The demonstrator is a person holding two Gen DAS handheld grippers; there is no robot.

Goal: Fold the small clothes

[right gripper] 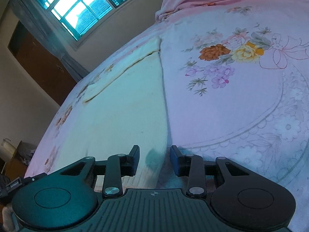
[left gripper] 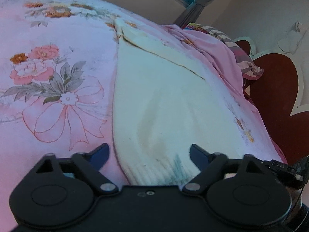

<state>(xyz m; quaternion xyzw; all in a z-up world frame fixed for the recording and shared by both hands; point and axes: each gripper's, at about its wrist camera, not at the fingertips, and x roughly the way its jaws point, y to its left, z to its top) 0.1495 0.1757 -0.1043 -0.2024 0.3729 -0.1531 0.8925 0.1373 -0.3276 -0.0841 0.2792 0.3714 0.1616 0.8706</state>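
A cream knitted garment lies flat on a pink floral bedsheet, with a folded flap near its far end. Its ribbed hem sits at my left gripper, which is open with the hem between its blue-padded fingers. In the right wrist view the same garment stretches away on the sheet. My right gripper is open, its fingers straddling the garment's near right corner at the ribbed edge.
A bunched pink sheet and striped bedding lie at the far right beside a brown headboard. A window and a brown door stand beyond the bed. The bed edge falls off at the left.
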